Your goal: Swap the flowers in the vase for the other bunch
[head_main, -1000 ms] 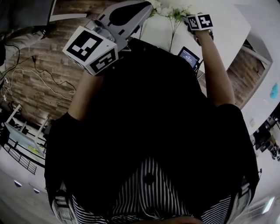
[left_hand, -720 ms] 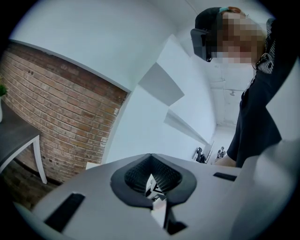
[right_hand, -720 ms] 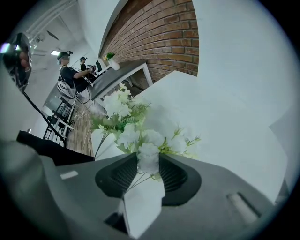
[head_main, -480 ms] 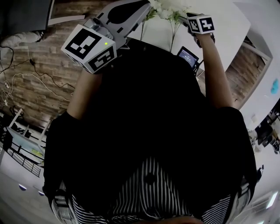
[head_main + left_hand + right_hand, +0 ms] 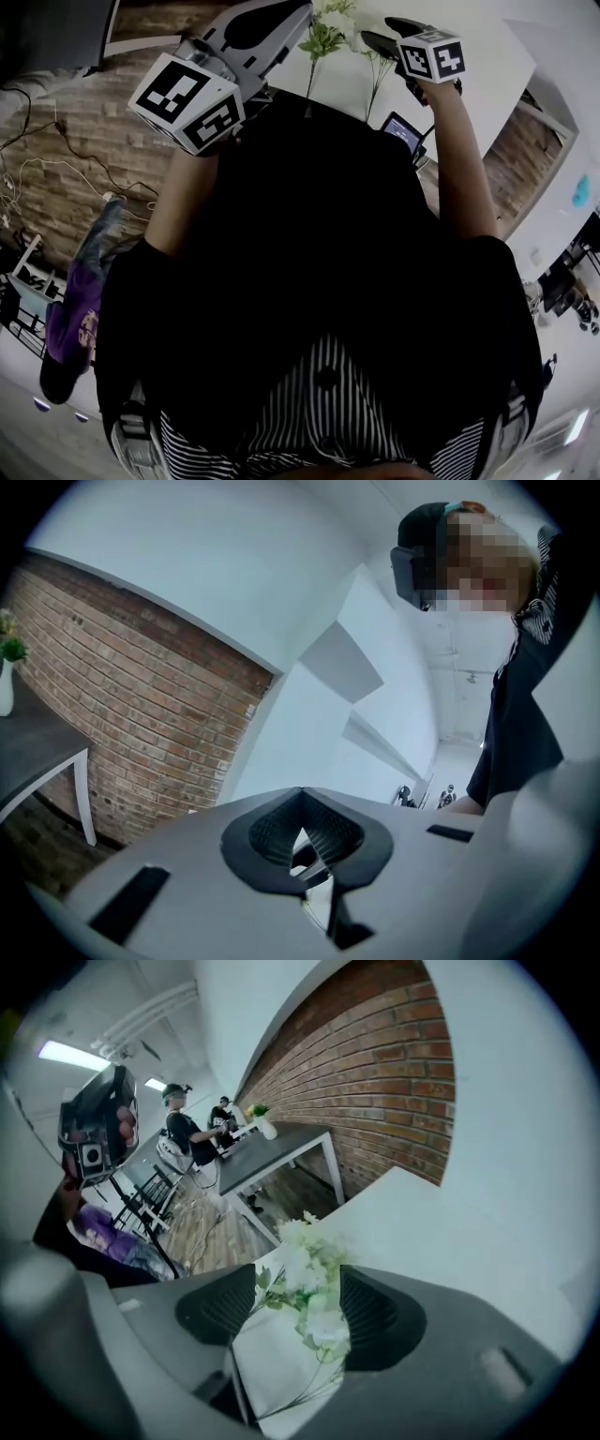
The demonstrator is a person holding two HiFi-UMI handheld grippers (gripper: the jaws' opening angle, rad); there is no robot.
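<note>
The right gripper [image 5: 300,1314] hung over a white table [image 5: 422,1232]. Its jaws had just been opening and stood wide. A bunch of white flowers [image 5: 298,1241] lay loose between and below them. The left gripper [image 5: 302,834] was closed tight.

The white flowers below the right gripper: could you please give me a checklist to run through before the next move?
1. Jaws of the right gripper apart: ok; they have just been opening, and the white flowers show between them, not pressed.
2. The white flowers lie on the white table: ok.
3. Jaws of the left gripper shut: ok.
4. A stem held in the left gripper: cannot tell.
5. The vase for the swap found: cannot tell.
</note>
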